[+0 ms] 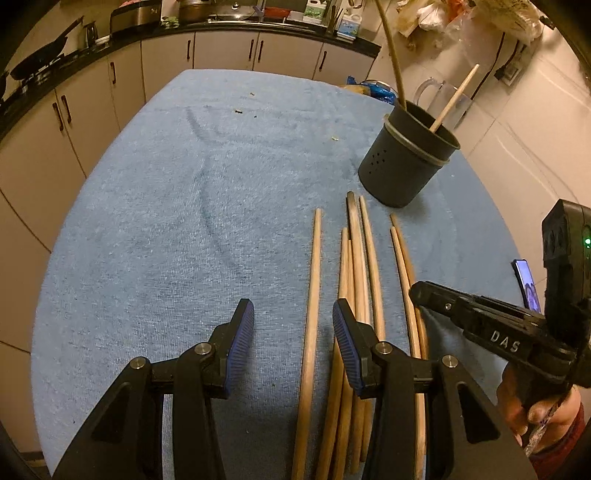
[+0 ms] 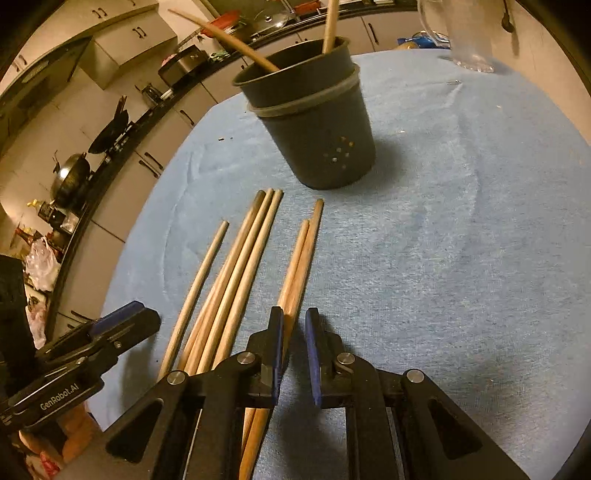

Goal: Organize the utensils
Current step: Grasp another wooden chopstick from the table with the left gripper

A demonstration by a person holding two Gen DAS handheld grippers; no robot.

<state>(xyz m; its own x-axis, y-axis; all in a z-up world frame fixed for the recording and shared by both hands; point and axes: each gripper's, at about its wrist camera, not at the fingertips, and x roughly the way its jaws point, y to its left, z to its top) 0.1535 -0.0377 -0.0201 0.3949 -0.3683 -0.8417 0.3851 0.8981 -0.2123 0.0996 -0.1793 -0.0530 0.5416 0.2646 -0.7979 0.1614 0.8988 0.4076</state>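
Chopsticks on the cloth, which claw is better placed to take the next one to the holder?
Probably the right claw: it is nearly shut beside the right-hand pair of chopsticks, nearer the holder. The left claw hangs open above the others.

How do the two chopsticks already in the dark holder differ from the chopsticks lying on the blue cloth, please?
The two chopsticks in the holder stand leaning on its rim, one darker and one paler. The chopsticks on the cloth lie flat, roughly parallel, ends towards the holder. The holder's two lean apart; those on the cloth lie mostly bunched, one single apart. All look like plain wooden sticks.
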